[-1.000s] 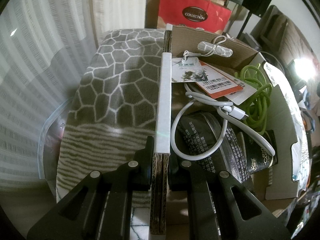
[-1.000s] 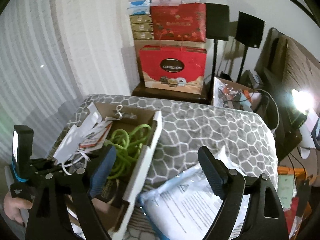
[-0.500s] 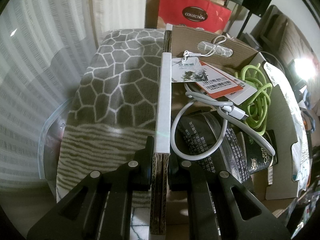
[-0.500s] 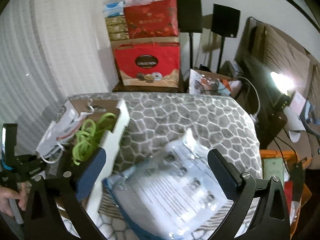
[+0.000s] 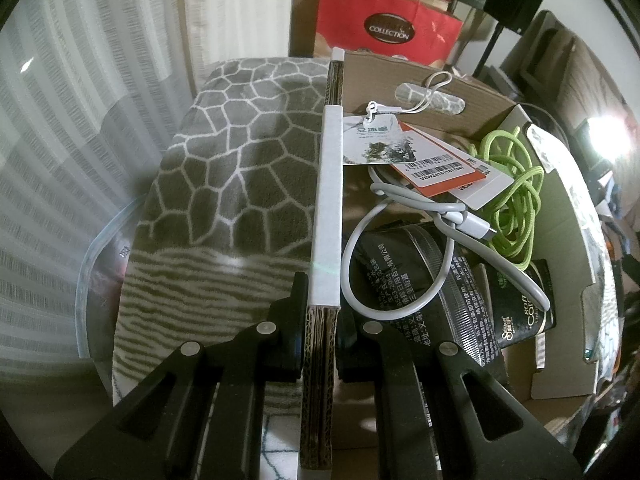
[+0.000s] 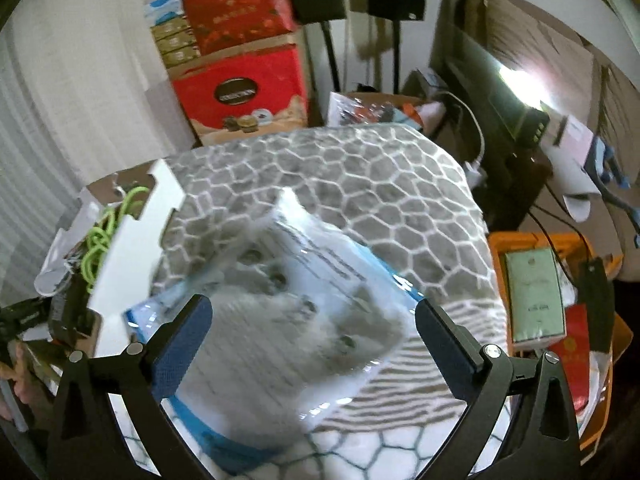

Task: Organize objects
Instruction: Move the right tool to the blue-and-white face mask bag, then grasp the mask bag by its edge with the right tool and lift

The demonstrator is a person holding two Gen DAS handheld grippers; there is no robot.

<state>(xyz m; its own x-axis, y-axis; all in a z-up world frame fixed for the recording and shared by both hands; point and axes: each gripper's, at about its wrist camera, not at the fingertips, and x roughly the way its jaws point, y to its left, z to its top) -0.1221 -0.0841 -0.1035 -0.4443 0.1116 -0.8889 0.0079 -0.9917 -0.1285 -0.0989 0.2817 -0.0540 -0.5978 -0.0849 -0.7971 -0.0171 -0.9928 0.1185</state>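
Observation:
My left gripper [image 5: 320, 312] is shut on the side wall [image 5: 328, 200] of a cardboard box. The box holds a green cord [image 5: 516, 196], a white cable [image 5: 400, 240], paper tags [image 5: 420, 160] and dark packets [image 5: 432, 280]. In the right wrist view the same box [image 6: 132, 256] sits at the left. My right gripper [image 6: 312, 320] is open above a clear plastic bag with blue edges and printed text [image 6: 288, 300] lying on the honeycomb-patterned blanket [image 6: 380, 200].
Red gift boxes [image 6: 244, 92] are stacked by the wall behind the blanket. An orange container with a pale green box [image 6: 536, 292] sits at the right. Speaker stands and a lit monitor are at the back right. A curtain hangs at the left.
The right gripper has swung to the right and closer to the plastic bag, which now lies between its fingers in view. The left gripper has kept its hold on the box wall.

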